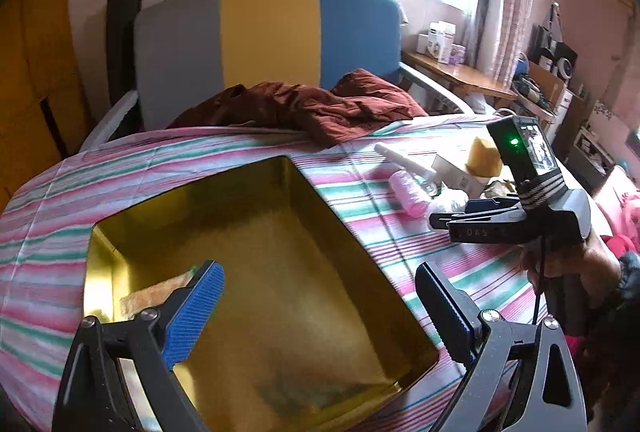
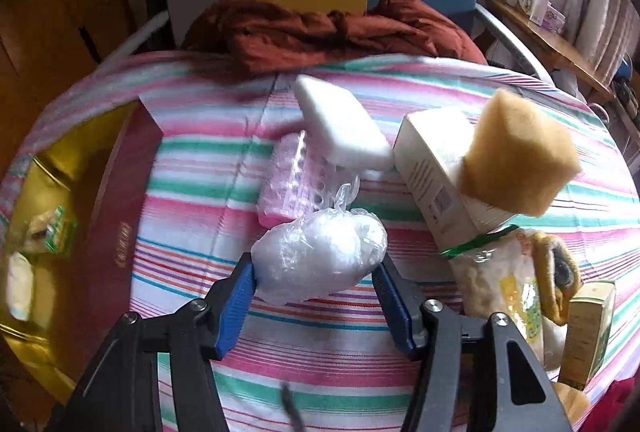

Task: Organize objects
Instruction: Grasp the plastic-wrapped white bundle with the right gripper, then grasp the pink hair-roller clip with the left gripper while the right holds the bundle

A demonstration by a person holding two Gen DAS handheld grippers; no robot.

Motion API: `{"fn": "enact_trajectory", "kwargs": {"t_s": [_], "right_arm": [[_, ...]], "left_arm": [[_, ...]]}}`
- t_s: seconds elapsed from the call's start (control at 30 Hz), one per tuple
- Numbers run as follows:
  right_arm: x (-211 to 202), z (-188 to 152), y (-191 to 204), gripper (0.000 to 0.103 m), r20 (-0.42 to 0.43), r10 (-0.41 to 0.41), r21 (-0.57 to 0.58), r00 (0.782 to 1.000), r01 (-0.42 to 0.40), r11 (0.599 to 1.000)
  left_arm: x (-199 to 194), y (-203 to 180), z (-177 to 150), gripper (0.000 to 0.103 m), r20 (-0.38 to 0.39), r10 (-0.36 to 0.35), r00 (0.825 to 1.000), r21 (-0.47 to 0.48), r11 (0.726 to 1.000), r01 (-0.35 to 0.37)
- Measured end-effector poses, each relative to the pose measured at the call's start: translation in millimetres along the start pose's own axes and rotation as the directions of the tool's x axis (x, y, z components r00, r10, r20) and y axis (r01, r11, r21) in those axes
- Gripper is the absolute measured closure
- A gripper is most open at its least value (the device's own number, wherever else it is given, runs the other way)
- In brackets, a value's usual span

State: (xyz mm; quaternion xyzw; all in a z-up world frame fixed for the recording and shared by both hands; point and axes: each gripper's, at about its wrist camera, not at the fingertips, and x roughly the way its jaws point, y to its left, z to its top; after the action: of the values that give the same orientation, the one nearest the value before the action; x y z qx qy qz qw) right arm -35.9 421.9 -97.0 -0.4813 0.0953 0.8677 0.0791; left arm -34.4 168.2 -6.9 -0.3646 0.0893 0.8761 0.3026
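Observation:
A clear plastic bag of white stuff (image 2: 320,256) lies on the striped cloth (image 2: 320,352), and the blue pads of my right gripper (image 2: 314,272) press its two ends, so it is shut on the bag. My left gripper (image 1: 318,272) hangs wide open over an open gold tin (image 1: 192,184) with nothing between its fingers. The tin (image 2: 48,160) holds a green and white packet (image 2: 56,228) and a white item (image 2: 18,284). From the left wrist view the right gripper (image 1: 436,220) shows side-on to the right of the tin.
Beyond the bag lie a pink bubble pack (image 2: 296,184), a white sponge (image 2: 344,124), a cream box (image 2: 432,168), a tan sponge (image 2: 516,160) and a tied bag (image 2: 504,280). A maroon cloth (image 1: 320,104) lies at the far edge. The tin's red side (image 2: 120,212) faces the bag.

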Motion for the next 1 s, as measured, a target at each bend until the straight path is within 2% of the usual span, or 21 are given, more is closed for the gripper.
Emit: {"fn": "enact_trajectory", "kwargs": {"t_s": [0.17, 0.3, 0.57, 0.7, 0.8, 0.97, 1.0], "right_arm": [[-22, 7, -16, 0.044, 0.100, 0.006, 0.088, 0.995, -0.015, 0.996], [-45, 10, -33, 0.044, 0.211, 0.025, 0.168, 0.977, -0.061, 0.984], [-59, 13, -58, 0.044, 0.279, 0.028, 0.272, 0.960, -0.107, 0.956], [-62, 13, -62, 0.044, 0.281, 0.038, 0.276, 0.959, -0.119, 0.954], [-63, 11, -64, 0.044, 0.281, 0.047, 0.280, 0.958, -0.129, 0.951], [-65, 9, -69, 0.043, 0.286, 0.064, 0.300, 0.956, -0.153, 0.941], [-65, 9, -70, 0.043, 0.286, 0.067, 0.302, 0.956, -0.156, 0.940]], "left_arm": [[17, -12, 17, 0.006, -0.014, -0.037, 0.999, 0.040, 0.998, 0.037], [34, -28, 29, 0.006, -0.024, -0.049, 0.998, 0.141, 0.989, 0.052], [81, -65, 47, 0.006, -0.101, -0.111, 0.989, 0.325, 0.935, 0.138], [107, -82, 54, 0.006, -0.159, -0.141, 0.977, 0.407, 0.893, 0.195], [122, -95, 60, 0.006, -0.190, -0.146, 0.971, 0.478, 0.850, 0.222], [147, -117, 67, 0.006, -0.241, -0.151, 0.959, 0.606, 0.749, 0.270], [152, -119, 67, 0.006, -0.250, -0.148, 0.957, 0.619, 0.736, 0.275]]}}
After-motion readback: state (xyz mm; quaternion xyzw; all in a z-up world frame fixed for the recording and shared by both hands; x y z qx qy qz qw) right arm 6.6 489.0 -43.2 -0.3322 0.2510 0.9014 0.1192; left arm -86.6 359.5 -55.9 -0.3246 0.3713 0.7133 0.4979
